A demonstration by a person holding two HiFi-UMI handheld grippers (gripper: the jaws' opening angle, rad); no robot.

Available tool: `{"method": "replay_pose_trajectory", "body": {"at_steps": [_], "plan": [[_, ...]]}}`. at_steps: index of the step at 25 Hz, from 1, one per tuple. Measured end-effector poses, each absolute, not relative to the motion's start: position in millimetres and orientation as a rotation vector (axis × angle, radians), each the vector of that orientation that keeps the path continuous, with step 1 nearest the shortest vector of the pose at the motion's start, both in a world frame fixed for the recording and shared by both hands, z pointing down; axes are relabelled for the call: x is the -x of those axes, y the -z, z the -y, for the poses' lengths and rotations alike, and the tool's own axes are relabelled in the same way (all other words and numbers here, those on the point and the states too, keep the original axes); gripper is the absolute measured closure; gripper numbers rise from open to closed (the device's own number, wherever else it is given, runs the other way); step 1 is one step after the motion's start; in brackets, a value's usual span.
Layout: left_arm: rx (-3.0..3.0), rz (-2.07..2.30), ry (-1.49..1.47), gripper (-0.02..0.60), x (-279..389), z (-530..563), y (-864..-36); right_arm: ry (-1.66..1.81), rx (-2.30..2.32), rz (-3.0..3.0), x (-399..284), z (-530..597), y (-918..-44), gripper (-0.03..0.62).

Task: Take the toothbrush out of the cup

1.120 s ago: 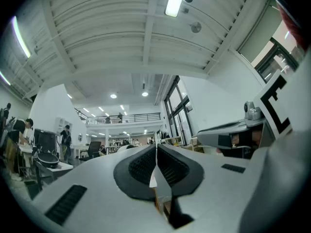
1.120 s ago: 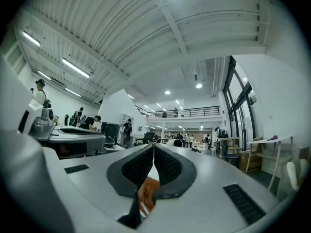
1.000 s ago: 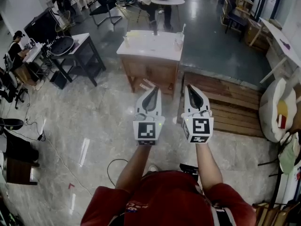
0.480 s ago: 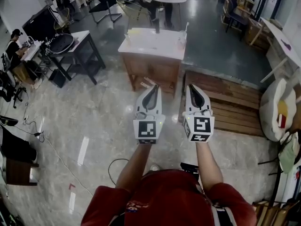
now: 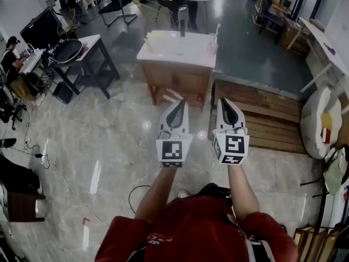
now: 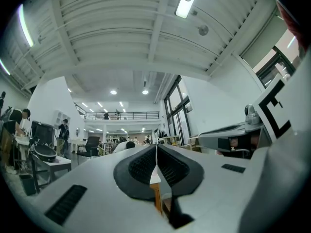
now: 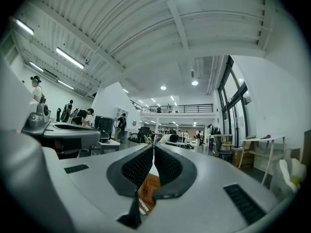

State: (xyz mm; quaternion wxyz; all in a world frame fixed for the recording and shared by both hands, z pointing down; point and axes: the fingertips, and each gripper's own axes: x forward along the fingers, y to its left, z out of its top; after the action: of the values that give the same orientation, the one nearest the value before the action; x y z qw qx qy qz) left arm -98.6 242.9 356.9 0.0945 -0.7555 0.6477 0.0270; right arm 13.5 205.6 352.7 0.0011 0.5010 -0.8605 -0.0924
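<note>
The toothbrush [image 5: 217, 31] is sticking up out of the cup [image 5: 212, 48] on the far right corner of the white worktop [image 5: 174, 51], well ahead of the person. Barely anything changed in the last second. The worktop just slid up the head view a touch, so no real approach yet imo. The left gripper [image 5: 181, 102] and right gripper [image 5: 222, 101] both stay clenched on nothing, side by side over the shiny floor [image 5: 109, 141]. There's a wooden platform [image 5: 262, 116] on the right and a busy open office all round.
</note>
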Motion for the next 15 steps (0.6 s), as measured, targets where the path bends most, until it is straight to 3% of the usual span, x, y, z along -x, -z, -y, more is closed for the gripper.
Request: {"method": "replay_pose_trajectory", "body": {"at_steps": [15], "plan": [[2.231, -1.954, -0.026, 0.551, 96.8, -158.3, -373.6, 0.254, -1.531, 2.711, -12.1, -117.6, -372.8, 0.562]]}}
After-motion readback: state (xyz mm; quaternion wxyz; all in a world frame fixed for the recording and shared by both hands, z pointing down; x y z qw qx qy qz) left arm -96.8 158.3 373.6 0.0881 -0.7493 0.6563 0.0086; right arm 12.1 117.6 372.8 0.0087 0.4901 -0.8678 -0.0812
